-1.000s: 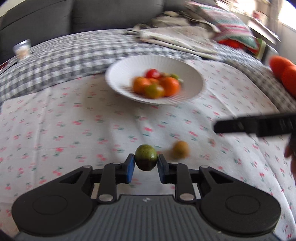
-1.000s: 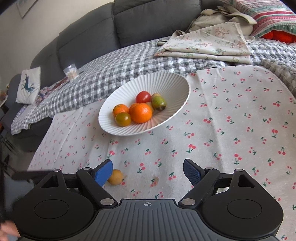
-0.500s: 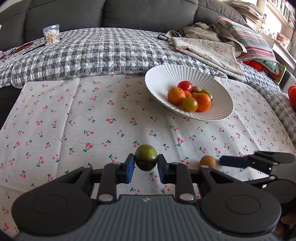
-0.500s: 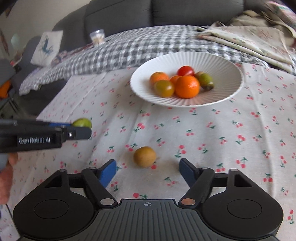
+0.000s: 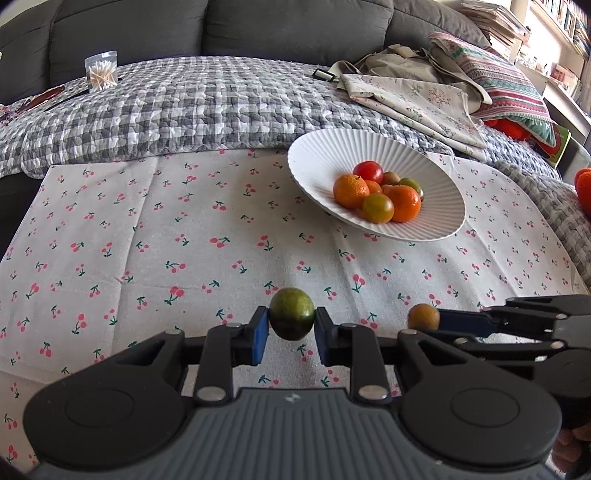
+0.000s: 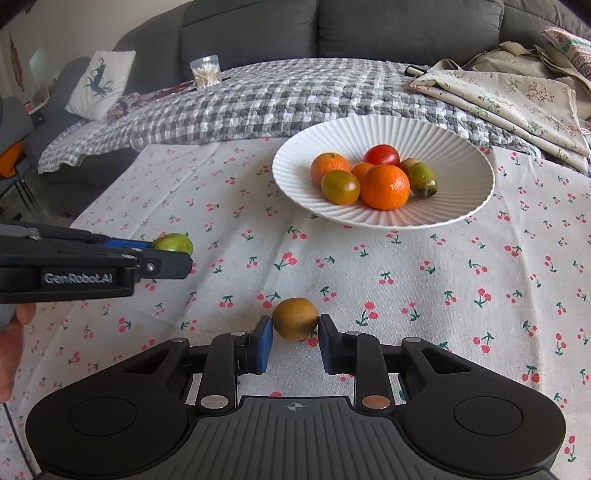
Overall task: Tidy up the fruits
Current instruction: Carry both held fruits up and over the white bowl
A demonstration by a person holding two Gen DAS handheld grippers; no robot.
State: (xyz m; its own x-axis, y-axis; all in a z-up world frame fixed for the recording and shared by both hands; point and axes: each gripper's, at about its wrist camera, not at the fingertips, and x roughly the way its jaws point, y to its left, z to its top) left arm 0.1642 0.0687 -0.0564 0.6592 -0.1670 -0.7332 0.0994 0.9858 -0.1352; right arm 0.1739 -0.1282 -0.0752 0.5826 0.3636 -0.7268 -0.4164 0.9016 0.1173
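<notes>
My left gripper (image 5: 291, 322) is shut on a green fruit (image 5: 291, 312), held just above the cherry-print cloth (image 5: 184, 221); the right wrist view shows the same fruit (image 6: 173, 243) at the left. My right gripper (image 6: 295, 326) has its jaws closing on a small brown fruit (image 6: 295, 318) that lies on the cloth, with the pads touching both of its sides. In the left wrist view that brown fruit (image 5: 423, 316) sits at the right gripper's tip. A white ribbed bowl (image 6: 461, 166) behind holds oranges, a red tomato and greenish fruits.
A grey checked quilt (image 5: 203, 107) covers the back of the surface, with a jar of cotton swabs (image 5: 101, 70) on it. Folded cloths (image 5: 413, 99) and a striped pillow (image 5: 506, 85) lie at the back right. A grey sofa (image 6: 369, 29) stands behind.
The right gripper swung over the brown fruit and its jaws closed from wide apart onto it. The left gripper kept its hold on the green fruit and shifted left early on.
</notes>
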